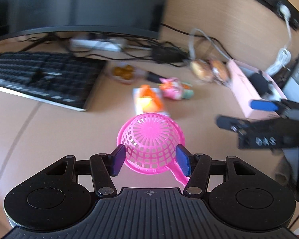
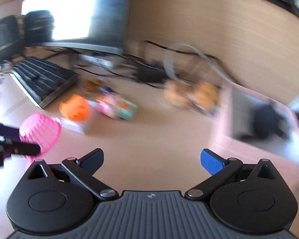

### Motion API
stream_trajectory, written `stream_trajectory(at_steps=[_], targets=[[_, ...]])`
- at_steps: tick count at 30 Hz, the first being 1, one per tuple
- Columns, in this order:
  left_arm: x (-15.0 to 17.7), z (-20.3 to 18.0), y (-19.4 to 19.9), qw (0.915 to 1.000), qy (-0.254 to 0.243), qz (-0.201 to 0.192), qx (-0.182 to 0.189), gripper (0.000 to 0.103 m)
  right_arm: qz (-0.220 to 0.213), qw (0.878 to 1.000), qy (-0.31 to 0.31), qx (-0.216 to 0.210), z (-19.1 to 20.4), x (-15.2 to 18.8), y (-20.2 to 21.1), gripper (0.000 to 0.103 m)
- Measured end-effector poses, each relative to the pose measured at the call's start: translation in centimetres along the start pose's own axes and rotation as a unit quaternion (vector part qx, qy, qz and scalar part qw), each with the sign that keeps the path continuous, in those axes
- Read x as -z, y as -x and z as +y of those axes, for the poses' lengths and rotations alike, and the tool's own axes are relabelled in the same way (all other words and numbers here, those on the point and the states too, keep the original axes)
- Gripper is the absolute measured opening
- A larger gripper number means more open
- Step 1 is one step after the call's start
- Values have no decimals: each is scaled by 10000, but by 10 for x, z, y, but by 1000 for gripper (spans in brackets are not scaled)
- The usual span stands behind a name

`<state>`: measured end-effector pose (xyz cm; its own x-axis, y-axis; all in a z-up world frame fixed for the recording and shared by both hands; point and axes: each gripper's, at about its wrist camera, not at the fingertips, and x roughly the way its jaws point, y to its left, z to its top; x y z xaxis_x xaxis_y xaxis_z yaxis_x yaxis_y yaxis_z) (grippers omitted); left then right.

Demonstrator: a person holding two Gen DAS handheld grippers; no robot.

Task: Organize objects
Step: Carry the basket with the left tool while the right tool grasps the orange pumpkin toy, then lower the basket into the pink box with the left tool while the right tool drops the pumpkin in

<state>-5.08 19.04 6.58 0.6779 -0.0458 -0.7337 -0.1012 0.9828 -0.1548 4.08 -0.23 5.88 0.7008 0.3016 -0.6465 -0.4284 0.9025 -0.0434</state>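
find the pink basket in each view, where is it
Left wrist: the pink basket sits low centre, held between the left gripper pads.
Right wrist: the basket shows at the left edge, lower half, with the left gripper on it; the right gripper is open and empty.
Shared landmark: the keyboard, upper left in both.

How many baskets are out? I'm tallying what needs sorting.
1. The pink basket is clamped between the left gripper fingers, above the desk. The right gripper is open and empty. Blur may hide others.
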Motion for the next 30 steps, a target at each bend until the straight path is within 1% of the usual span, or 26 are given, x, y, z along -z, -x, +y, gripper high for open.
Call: stream_trajectory(at_steps=[3, 7, 9, 10, 13, 14, 16, 17, 19, 21, 24, 26, 30], targets=[[3, 21, 13, 9998, -19, -93, -152, 60, -78, 9991, 101, -413, 34, -26, -23, 103], [7, 42, 27, 9994, -4, -204, -276, 61, -3, 9977, -123, -672, 65, -53, -51, 102], [9, 53, 32, 9993, 79, -226, -278, 60, 100, 9963, -178, -835, 77, -60, -62, 91], [10, 58, 33, 9993, 116, -225, -277, 61, 153, 9962, -153, -839, 83, -61, -69, 89], [12, 70, 35, 9994, 124, -196, -253, 61, 203, 9973, -38, -700, 99, -63, -86, 80], [12, 72, 34, 9995, 101, -187, -227, 60, 259, 9975, 32, -652, 103, -63, -92, 75], [11, 74, 34, 9997, 45, -177, -151, 61, 431, 9976, 169, -518, 110, -63, -104, 59], [10, 75, 34, 9998, 8, -175, -105, 60, 521, 9972, 210, -502, 110, -62, -109, 47], [10, 73, 32, 9998, -65, -162, 6, 60, 478, 9977, 244, -423, 109, -61, -105, 47], [9, 67, 28, 9997, -148, -103, 157, 61, 318, 9984, 241, -410, 106, -60, -89, 47], [7, 54, 19, 9981, -371, -3, 488, 61, 202, 9991, 166, -340, 95, -58, -62, 47], [5, 40, 12, 9957, -560, 52, 740, 61, 141, 9995, 107, -272, 86, -54, -39, 47], [-2, 6, -3, 9878, -960, 170, 1218, 61, 56, 9999, 94, 95, 64, -37, 9, 47]])
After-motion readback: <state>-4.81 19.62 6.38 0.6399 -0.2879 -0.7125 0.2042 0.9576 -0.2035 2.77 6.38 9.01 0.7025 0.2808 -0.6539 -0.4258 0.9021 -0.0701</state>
